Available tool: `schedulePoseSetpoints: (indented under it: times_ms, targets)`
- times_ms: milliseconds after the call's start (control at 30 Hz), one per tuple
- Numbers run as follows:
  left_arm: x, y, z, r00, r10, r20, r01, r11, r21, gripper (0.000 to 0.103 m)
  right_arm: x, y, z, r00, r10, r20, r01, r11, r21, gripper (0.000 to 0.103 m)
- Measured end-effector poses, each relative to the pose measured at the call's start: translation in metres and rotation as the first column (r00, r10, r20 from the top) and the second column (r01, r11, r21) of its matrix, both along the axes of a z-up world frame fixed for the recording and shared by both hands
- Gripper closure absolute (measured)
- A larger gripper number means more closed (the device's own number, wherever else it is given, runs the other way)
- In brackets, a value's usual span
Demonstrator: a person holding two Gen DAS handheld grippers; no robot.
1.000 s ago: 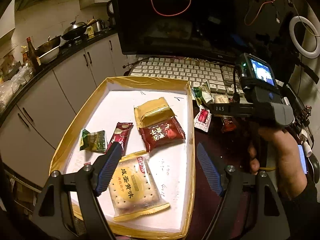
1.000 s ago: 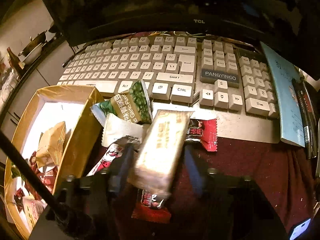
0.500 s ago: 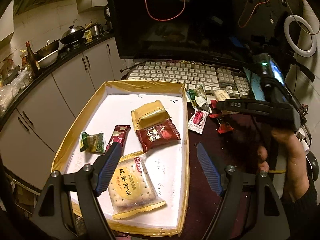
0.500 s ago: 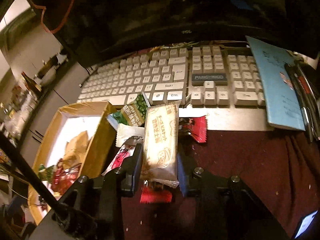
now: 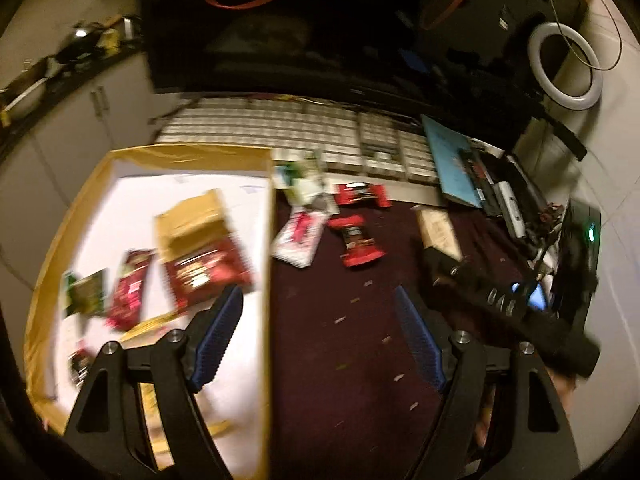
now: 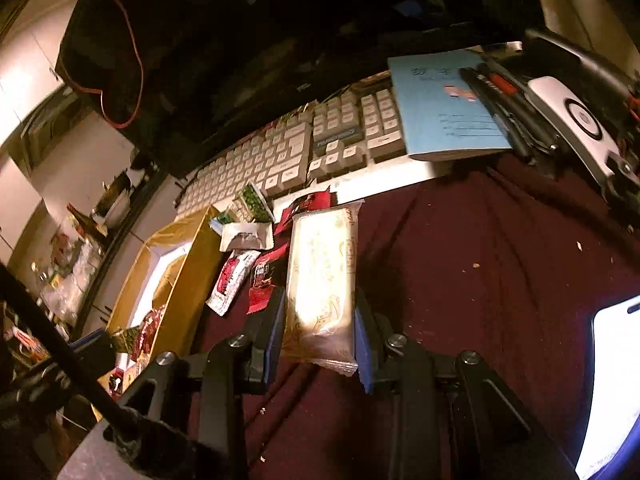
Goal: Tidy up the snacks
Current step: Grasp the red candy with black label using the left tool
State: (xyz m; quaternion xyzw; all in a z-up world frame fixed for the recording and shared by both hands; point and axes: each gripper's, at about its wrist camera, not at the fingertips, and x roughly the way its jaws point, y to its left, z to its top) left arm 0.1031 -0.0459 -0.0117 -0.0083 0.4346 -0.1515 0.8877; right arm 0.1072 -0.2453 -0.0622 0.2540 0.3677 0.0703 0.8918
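My right gripper (image 6: 316, 320) is shut on a long cream biscuit packet (image 6: 322, 276) and holds it above the dark red cloth; the packet also shows in the left wrist view (image 5: 438, 230). My left gripper (image 5: 320, 340) is open and empty, astride the right wall of the gold-rimmed white tray (image 5: 266, 240). The tray holds several snacks, among them a gold packet (image 5: 192, 224) and a dark red packet (image 5: 204, 274). Loose snacks lie on the cloth by the keyboard: a red packet (image 5: 358, 240), a white-red packet (image 5: 298, 236) and a green packet (image 6: 252, 204).
A white keyboard (image 6: 288, 156) and a dark monitor (image 5: 320, 40) stand at the back. A blue notebook (image 6: 444, 104) with pens lies on the keyboard's right end. A ring light (image 5: 566, 68) stands at far right. A lit phone (image 6: 616, 380) lies at the right edge.
My right gripper has lifted the biscuit packet and drawn it back to the right, away from the loose snacks. My left gripper has swung right, from over the tray to over its right wall.
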Motion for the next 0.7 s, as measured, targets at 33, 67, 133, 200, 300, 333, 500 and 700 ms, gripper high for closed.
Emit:
schedulePoseSetpoints:
  times_ms: [33,67,133,200,300,333,500,700]
  targets:
    - [0.009,-0.007,-0.003,1.000,0.002,-0.026,-0.002,1.000,0.006,0.026,-0.001,0.000,0.001,1.000,-0.008,0.019,0.008,1.000,-0.003,0.072]
    - [0.017,-0.014,-0.005,0.999,-0.003,-0.053,0.003,1.000,0.000,0.028,0.001,0.002,0.000,1.000,-0.011,0.026,0.011,1.000,0.002,0.072]
    - [0.036,-0.030,-0.012,0.994,-0.031,-0.107,0.030,0.999,-0.013,0.031,-0.002,0.000,-0.001,0.999,-0.016,0.049,0.014,0.999,0.030,0.072]
    - [0.056,-0.046,-0.020,0.989,-0.040,-0.146,0.039,0.999,-0.007,0.035,-0.005,-0.003,-0.003,0.998,-0.032,0.053,0.029,0.999,0.045,0.072]
    - [0.081,-0.065,-0.035,0.982,-0.027,-0.189,0.029,1.000,0.010,0.042,-0.005,-0.006,-0.005,0.998,-0.036,0.054,0.032,0.997,0.066,0.072]
    - [0.086,-0.068,-0.038,0.981,-0.023,-0.193,0.027,0.999,0.020,0.044,-0.003,-0.006,-0.007,0.998,-0.030,0.046,0.027,0.997,0.072,0.072]
    - [0.108,-0.086,-0.062,0.974,0.010,-0.228,0.009,0.997,0.080,0.059,-0.002,-0.007,-0.008,0.999,-0.023,0.045,0.019,0.997,0.081,0.072]
    - [0.106,-0.089,-0.072,0.979,0.040,-0.198,-0.018,0.994,0.112,0.075,-0.004,-0.007,-0.008,0.999,-0.019,0.048,0.014,0.996,0.089,0.072]
